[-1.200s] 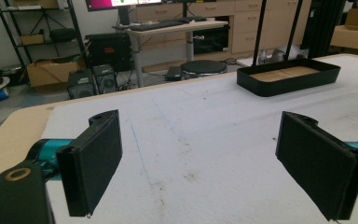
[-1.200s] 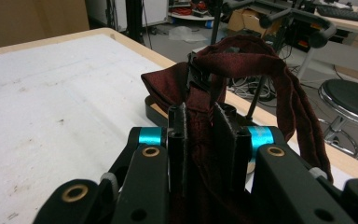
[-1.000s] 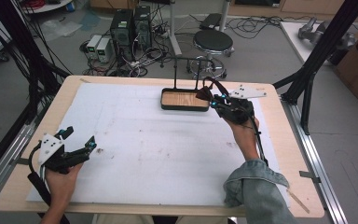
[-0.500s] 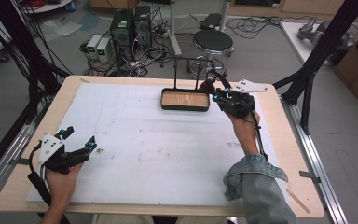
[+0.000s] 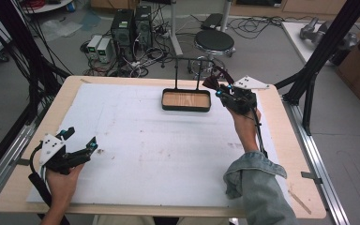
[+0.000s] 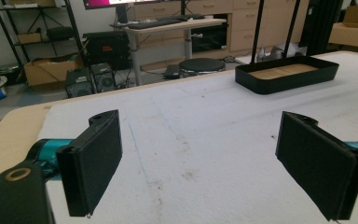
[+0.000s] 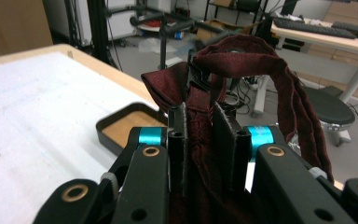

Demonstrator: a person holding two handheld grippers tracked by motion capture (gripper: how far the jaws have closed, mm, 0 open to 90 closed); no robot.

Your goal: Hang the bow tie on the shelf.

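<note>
A dark red cloth piece with a long strap loop (image 7: 261,60) is pinched between the narrow jaws of my right gripper (image 7: 200,112), which is shut on it. In the high view this gripper (image 5: 219,90) is held up at the right end of the black tray (image 5: 186,108), with the red cloth (image 5: 212,80) at its tip, close to the thin black rack (image 5: 187,59) standing over the tray. My left gripper (image 5: 80,137) rests near the table's front left. Its jaws are wide apart (image 6: 200,154) with nothing between them.
The tray (image 6: 286,79) has a cork-like floor and sits at the back centre of the white mat (image 5: 145,140). A black stool (image 5: 214,42), computers and cables stand on the floor beyond the table. A black frame leg (image 5: 309,84) rises at the right.
My right gripper, still holding the red cloth, has shifted slightly up and to the right, off the tray's right end. The left gripper has stayed put.
</note>
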